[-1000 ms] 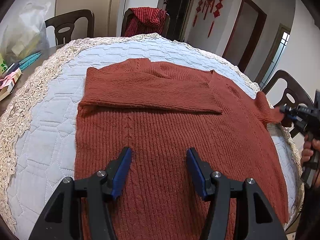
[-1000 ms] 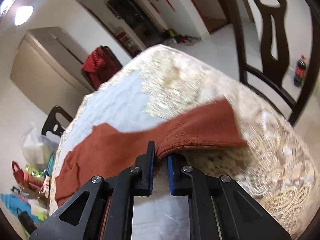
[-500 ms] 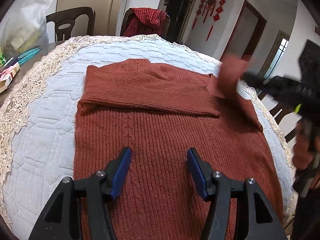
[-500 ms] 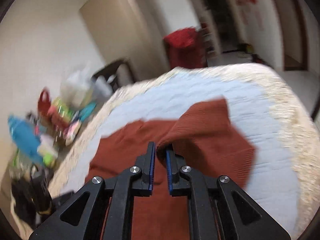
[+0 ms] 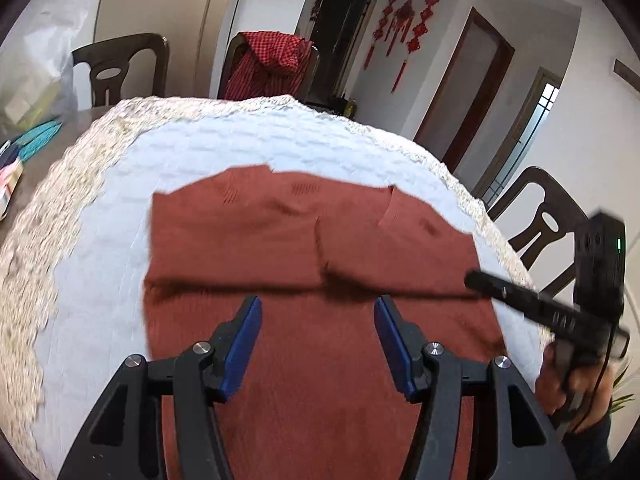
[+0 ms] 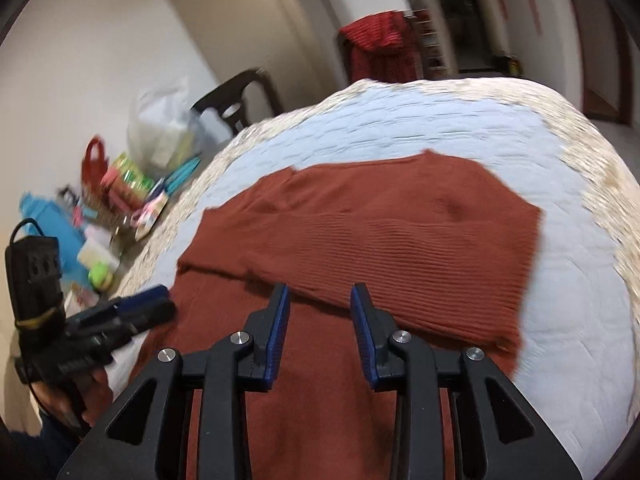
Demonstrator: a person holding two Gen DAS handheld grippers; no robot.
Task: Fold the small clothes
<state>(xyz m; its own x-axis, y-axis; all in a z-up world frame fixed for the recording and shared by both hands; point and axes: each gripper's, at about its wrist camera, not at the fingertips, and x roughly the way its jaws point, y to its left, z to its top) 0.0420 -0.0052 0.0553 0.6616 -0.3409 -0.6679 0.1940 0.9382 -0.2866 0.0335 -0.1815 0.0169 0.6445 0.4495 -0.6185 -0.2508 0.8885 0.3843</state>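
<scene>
A rust-red knitted sweater (image 5: pixel 312 320) lies flat on the white quilted round table (image 5: pixel 100 240), both sleeves folded across its chest. It also shows in the right wrist view (image 6: pixel 400 240). My left gripper (image 5: pixel 318 316) is open and empty, just above the sweater's middle. My right gripper (image 6: pixel 319 300) is open and empty, over the lower edge of the folded right sleeve (image 6: pixel 440 280). The right gripper also shows in the left wrist view (image 5: pixel 520 304) at the sweater's right edge. The left gripper also shows in the right wrist view (image 6: pixel 152 304) at the sweater's left edge.
The table has a lace border (image 5: pixel 48 208). Dark chairs (image 5: pixel 548 220) stand around it, one draped with a red checked cloth (image 5: pixel 276 60). Bags, boxes and clutter (image 6: pixel 120 192) lie on the table's left side.
My right gripper carried the right sleeve over the chest, let go of it and opened. My left gripper moved a little forward over the sweater.
</scene>
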